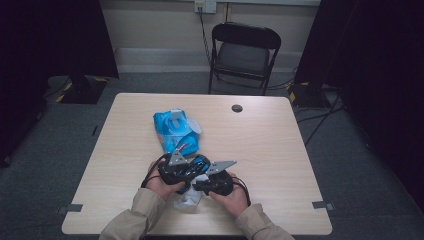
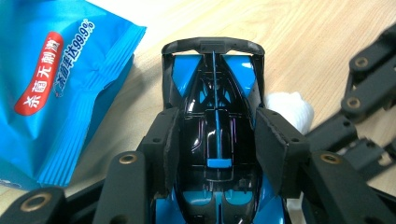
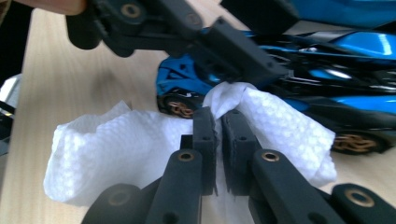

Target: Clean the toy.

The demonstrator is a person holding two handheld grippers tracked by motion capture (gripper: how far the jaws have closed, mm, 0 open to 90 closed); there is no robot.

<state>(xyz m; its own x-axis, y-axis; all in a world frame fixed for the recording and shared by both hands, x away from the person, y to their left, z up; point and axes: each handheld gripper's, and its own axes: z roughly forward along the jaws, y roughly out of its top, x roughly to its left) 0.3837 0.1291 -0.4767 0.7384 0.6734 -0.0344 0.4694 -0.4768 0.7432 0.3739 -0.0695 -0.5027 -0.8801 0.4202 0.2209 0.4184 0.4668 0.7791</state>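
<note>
Glossy plastic toy car (image 2: 215, 140); dimpled white wipe (image 3: 126, 149).

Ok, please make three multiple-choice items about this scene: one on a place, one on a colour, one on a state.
1. Where does the wipes pack lie on the table?
A. beyond the grippers, toward the chair
B. at the table's right edge
C. on the chair

2. What colours is the toy car?
A. red and white
B. blue and black
C. all yellow

3. What does the right gripper do with the wipe?
A. hangs open above it
B. is shut on it
C. lies apart from it

Answers:
1 A, as the high view shows the pack past both hands, on the side of the chair.
2 B, as the left gripper view shows blue panels on a black body, between the pads of the left gripper.
3 B, as the right gripper view shows the white wipe pinched between the closed jaws, beside the car.
</note>
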